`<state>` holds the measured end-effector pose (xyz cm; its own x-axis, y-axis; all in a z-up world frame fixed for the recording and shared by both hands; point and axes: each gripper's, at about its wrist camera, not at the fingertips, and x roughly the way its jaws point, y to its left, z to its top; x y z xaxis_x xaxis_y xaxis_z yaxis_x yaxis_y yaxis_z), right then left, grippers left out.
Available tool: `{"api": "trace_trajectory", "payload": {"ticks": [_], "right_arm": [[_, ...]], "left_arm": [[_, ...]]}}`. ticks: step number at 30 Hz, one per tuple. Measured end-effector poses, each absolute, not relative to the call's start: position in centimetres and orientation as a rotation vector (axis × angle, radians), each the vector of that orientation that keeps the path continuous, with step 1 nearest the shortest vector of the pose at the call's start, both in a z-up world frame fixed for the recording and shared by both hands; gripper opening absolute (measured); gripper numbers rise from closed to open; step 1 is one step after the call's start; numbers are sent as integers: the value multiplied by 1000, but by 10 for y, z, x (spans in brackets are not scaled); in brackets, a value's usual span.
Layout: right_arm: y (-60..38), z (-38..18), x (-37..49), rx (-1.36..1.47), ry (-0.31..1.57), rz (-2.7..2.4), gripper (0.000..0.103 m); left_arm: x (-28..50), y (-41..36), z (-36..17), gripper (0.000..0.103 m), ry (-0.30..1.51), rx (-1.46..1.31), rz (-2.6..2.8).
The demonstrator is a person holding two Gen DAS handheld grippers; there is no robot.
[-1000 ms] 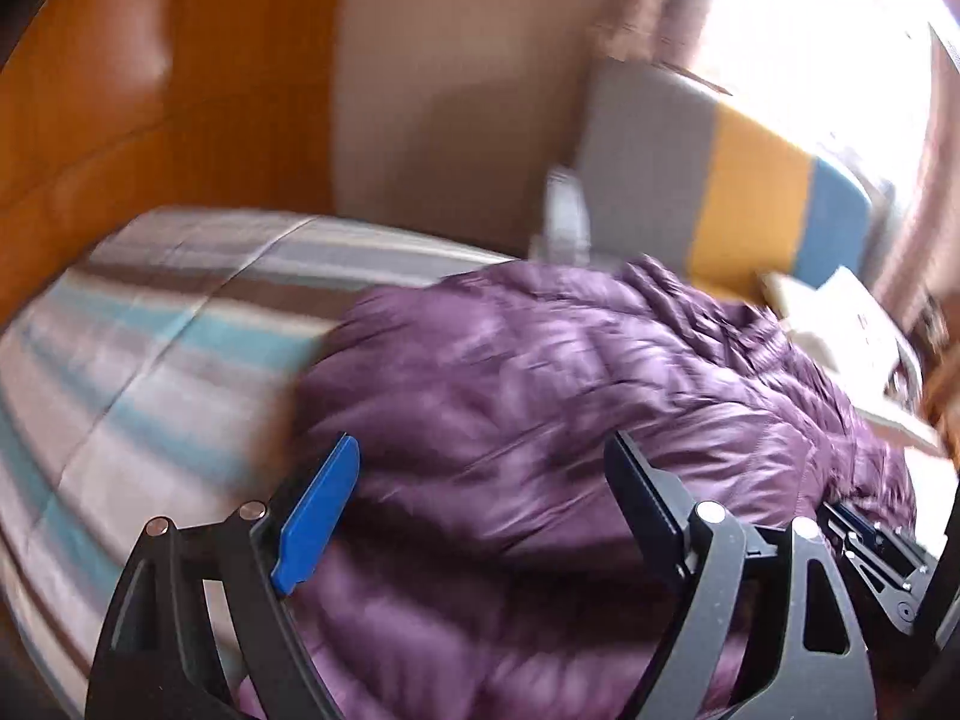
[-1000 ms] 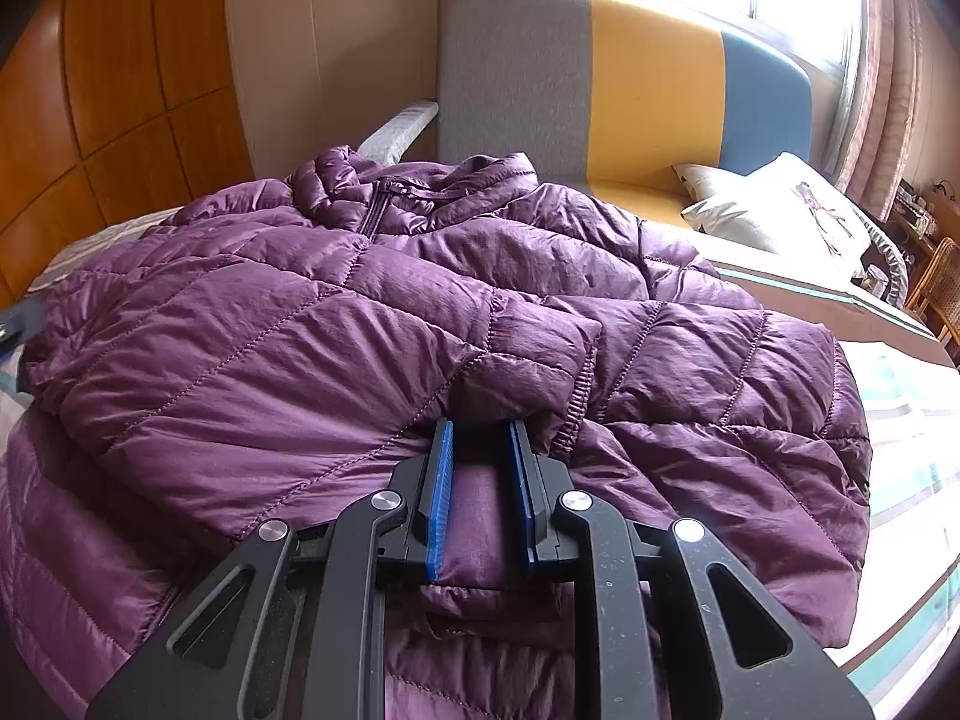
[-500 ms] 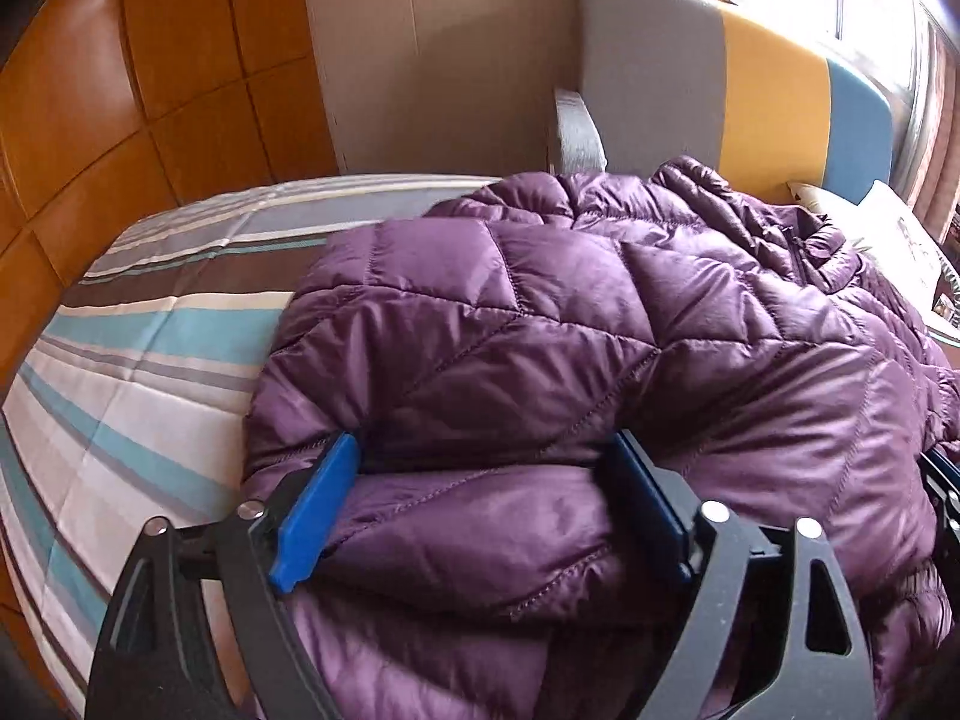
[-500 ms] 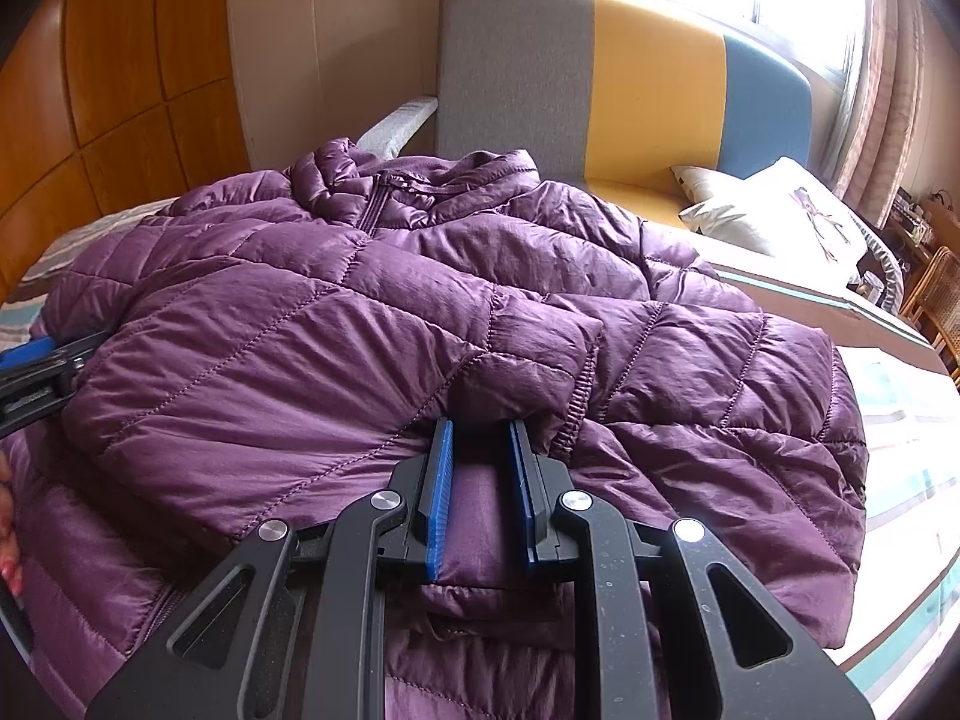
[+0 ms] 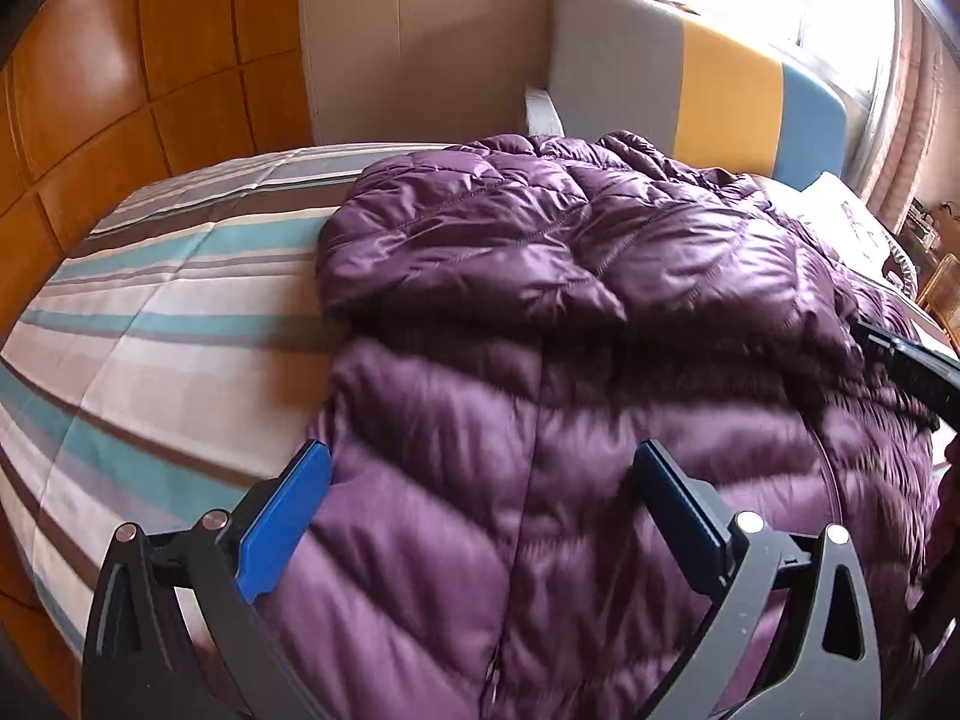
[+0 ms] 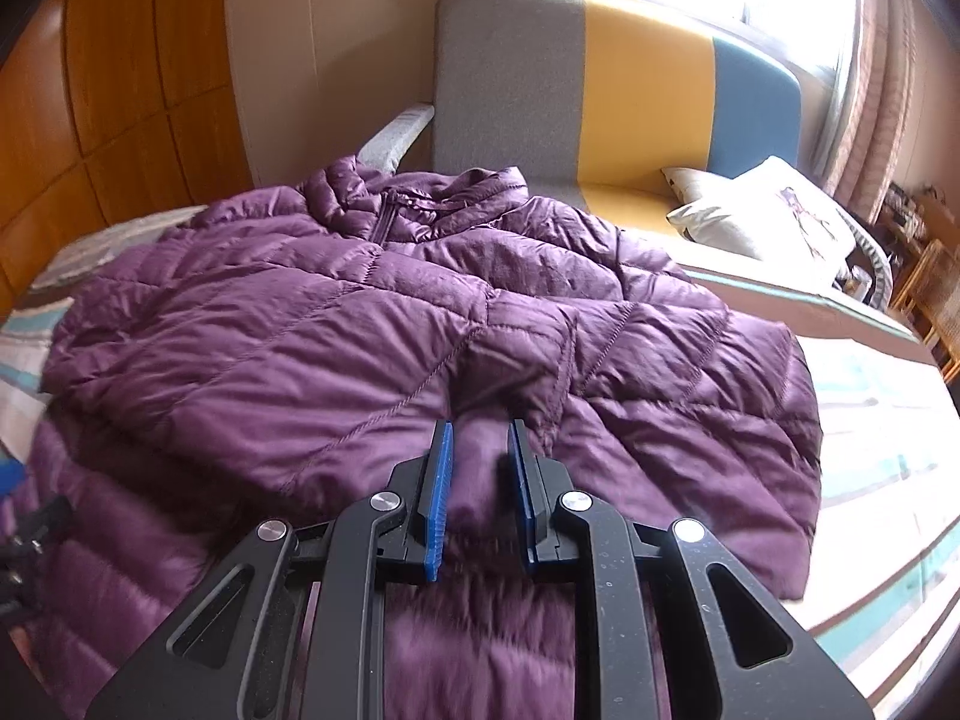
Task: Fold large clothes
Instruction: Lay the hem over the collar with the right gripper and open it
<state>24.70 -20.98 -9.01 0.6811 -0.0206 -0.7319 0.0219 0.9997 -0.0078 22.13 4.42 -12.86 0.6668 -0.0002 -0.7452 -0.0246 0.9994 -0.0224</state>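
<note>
Left gripper has just spread its jaws wide, freeing the folded sleeve. Purple jacket lies on the striped bed, near hem cut off. Right gripper pinches jacket fabric; cuff hidden.

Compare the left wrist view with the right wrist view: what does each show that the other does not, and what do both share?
Only the left wrist view shows the left claw, whose jaws have just been opening and now stand wide over the jacket's lower part without pressing it, and a broad stretch of striped bedspread.

Only the right wrist view shows the jacket's collar and zip, the whole white pillow, and the right claw pinching a fold of fabric.

Both show the purple puffer jacket on the bed and the grey, yellow and blue headboard.
</note>
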Motion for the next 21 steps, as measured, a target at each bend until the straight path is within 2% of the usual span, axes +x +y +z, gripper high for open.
{"api": "trace_trajectory", "payload": {"ticks": [6,9,21], "right_arm": [[-209,-82,217,5,828,8,19],[-209,-79,197,15,811,12,61],[-219,-73,130,46,803,21,61]], "left_arm": [[190,47,-131,101,836,-4,-1],[175,50,-131,101,834,-10,-10],[129,76,-129,101,790,33,13]]}}
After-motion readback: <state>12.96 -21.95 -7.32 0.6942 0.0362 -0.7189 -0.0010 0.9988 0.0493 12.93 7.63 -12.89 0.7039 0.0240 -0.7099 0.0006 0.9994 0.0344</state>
